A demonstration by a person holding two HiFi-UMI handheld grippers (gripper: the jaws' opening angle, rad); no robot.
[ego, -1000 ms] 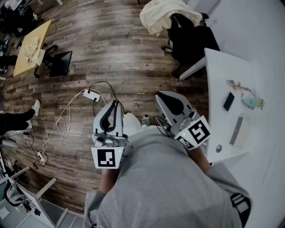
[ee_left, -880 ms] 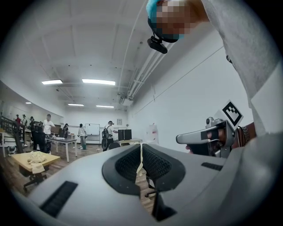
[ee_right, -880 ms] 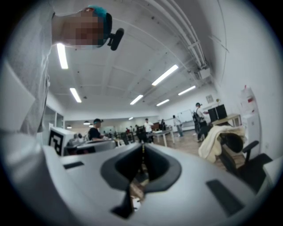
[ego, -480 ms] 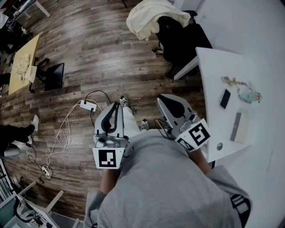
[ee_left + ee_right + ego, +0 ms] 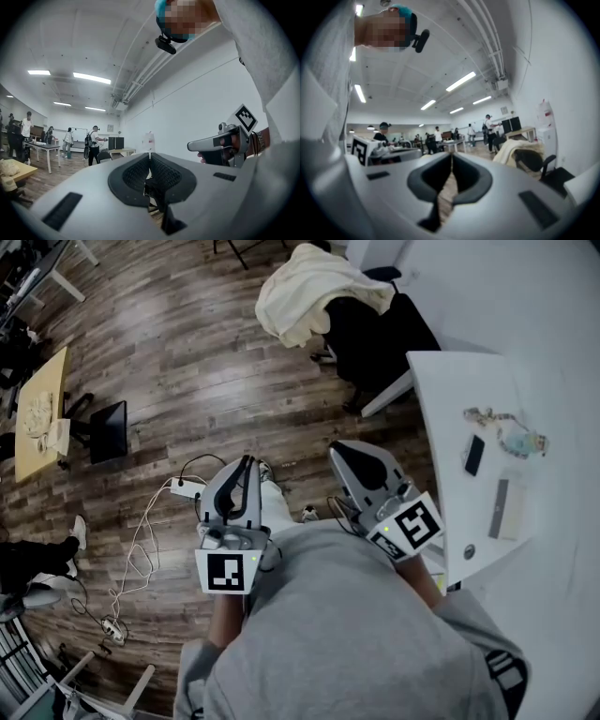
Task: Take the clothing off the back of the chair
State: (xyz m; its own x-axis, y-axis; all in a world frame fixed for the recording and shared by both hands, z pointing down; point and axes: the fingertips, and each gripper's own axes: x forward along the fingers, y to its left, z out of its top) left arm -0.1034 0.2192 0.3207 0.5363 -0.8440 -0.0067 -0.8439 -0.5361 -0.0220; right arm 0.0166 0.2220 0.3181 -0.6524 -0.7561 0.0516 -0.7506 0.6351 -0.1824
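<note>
Well short of cream cloth garment (image 5: 314, 292) on black office chair (image 5: 380, 334); left hand-held gripper (image 5: 246, 463), right hand-held gripper (image 5: 339, 450) closed, empty; needs reaching, opening.

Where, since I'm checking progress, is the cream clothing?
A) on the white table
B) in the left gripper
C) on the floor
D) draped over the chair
D: the clothing hangs over the back of the black chair, with neither gripper touching it.

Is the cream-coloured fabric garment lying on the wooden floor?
No, the cream-coloured fabric garment hangs draped over the back of the black office chair.
</note>
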